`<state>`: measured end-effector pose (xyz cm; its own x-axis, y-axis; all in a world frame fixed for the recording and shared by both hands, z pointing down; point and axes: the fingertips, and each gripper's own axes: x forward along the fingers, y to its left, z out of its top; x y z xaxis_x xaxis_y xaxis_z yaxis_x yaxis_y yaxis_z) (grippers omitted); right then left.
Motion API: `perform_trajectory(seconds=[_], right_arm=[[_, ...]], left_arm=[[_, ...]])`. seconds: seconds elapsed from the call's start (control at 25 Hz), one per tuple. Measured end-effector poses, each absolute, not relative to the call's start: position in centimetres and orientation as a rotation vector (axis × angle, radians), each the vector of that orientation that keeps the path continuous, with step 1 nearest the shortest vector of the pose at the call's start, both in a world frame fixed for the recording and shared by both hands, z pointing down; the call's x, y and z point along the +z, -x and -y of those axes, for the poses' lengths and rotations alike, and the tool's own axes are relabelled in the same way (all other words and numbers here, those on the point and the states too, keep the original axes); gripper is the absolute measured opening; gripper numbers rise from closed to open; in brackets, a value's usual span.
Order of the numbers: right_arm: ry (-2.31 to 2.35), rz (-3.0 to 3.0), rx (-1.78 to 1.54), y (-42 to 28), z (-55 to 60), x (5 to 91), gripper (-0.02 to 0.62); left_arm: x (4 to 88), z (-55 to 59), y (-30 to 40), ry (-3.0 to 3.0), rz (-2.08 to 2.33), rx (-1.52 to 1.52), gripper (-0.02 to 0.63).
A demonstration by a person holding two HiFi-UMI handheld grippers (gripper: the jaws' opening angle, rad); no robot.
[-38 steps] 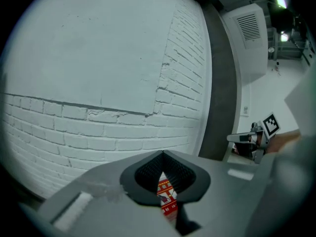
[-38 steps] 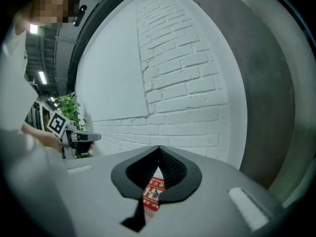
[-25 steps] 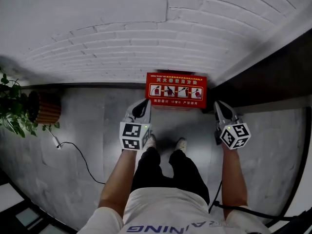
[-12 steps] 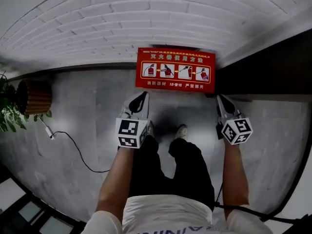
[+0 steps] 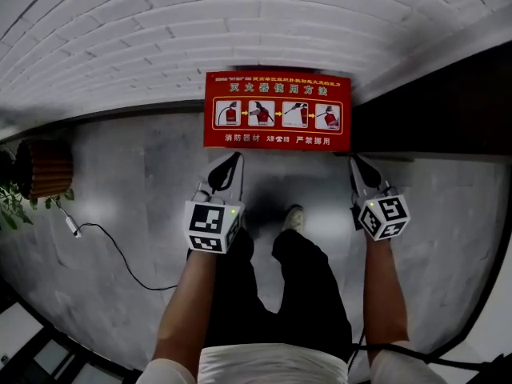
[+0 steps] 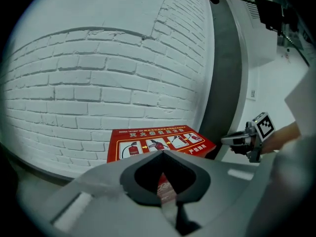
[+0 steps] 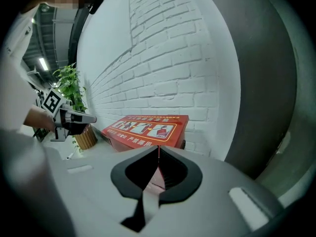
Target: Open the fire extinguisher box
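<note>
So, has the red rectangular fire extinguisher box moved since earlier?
No. The box still lies at the foot of the white brick wall; only the camera shifted.

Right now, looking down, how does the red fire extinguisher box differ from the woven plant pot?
The fire extinguisher box is red, rectangular and printed with pictures; the plant pot is brown, round and ribbed. The box sits straight ahead, lid shut; the pot stands far left, open-topped, holding a green plant. Both rest on the grey floor by the white brick wall.
</note>
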<state>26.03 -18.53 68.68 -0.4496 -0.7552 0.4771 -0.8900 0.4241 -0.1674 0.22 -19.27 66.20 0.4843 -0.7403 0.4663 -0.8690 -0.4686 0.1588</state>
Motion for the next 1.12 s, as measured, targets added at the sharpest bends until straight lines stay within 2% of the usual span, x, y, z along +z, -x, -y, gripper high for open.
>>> perform_trajectory(seconds=[0.32,0.36,0.44,0.48,0.68,0.8,1.12], right_arm=[[-1.405,2.328,0.586,-26.3,18.2,70.9,0.025],[-1.394,2.324,0.588,-26.4,18.3,71.2,0.053],[-1.355,2.32,0.592,-26.4,18.6,72.0,0.151],[-1.333,2.319,0.586,-26.4,18.8,72.3,0.163],[-1.252,2.318,0.533,-26.1,19.6,73.0,0.163],[-1.228,2.337,0.528,-25.8,19.9,72.9,0.128],[-1.223,2.34,0.512,-25.7,20.0,72.6,0.114]], left_arm=[[68.3,18.3,-0.7,-2.337,1.323,0.493,0.006],[68.4,18.1,-0.8,-2.329,1.32,0.491,0.006],[68.4,18.1,-1.1,-2.318,1.315,0.487,0.006],[68.4,18.1,-1.2,-2.319,1.313,0.492,0.006],[68.8,17.3,-0.9,-2.315,1.301,0.495,0.006],[68.6,17.3,-0.8,-2.302,1.305,0.482,0.006],[68.0,17.8,-0.8,-2.298,1.311,0.465,0.006]])
